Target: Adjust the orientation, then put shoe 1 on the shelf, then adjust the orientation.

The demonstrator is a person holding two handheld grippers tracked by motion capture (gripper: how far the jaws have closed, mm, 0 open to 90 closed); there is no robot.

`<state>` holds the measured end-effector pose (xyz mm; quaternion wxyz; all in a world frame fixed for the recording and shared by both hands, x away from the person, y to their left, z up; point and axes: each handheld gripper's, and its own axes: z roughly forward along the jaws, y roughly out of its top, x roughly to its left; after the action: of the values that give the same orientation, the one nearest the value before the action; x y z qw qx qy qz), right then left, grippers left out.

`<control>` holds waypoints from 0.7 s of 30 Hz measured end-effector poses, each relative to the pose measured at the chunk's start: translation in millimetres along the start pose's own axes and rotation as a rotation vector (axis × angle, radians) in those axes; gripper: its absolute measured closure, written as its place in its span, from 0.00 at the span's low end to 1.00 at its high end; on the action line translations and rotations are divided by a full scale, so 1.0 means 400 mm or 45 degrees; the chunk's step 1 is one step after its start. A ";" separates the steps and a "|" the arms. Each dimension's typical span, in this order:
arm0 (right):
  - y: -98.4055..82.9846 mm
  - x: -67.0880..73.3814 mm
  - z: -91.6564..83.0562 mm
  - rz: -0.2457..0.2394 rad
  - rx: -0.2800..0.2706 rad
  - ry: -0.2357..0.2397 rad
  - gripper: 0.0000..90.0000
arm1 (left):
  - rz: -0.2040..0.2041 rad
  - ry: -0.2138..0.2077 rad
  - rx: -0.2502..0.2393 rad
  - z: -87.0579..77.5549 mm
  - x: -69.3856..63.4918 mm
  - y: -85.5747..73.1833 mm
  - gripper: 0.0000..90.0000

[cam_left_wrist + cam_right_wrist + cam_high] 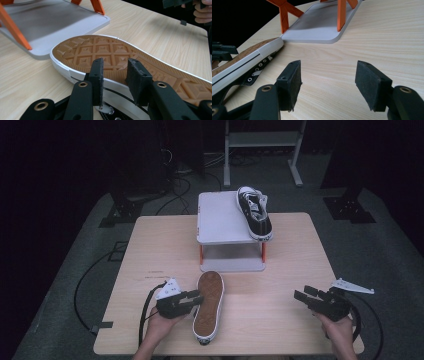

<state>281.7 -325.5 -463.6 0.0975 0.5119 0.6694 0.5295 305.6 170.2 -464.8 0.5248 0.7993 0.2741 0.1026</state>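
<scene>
My work surface: a pale wooden table (300, 250).
On it I see a grey two-tier stand (220, 220) on orange legs and an upturned sneaker (208, 306), sole up, just before it.

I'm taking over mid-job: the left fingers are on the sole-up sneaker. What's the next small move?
Probably lift the sneaker slightly and start rolling it upright. It lies sole-up on the table, the left gripper is closed across its sidewall, while its mate already stands upright on the shelf. The right gripper is open with nothing between its fingers, free to help.
</scene>
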 end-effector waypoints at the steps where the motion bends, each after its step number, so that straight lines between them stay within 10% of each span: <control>1: -0.001 0.000 0.000 -0.010 -0.001 0.000 0.41 | -0.008 0.003 -0.006 -0.003 0.002 -0.003 0.74; 21: 0.001 -0.001 -0.004 -0.004 -0.020 0.002 0.41 | -0.051 0.000 -0.051 -0.035 0.031 -0.037 0.71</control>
<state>281.0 -326.7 -462.6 0.1016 0.5097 0.6661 0.5349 304.5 192.3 -473.6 0.5426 0.7831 0.2878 0.0974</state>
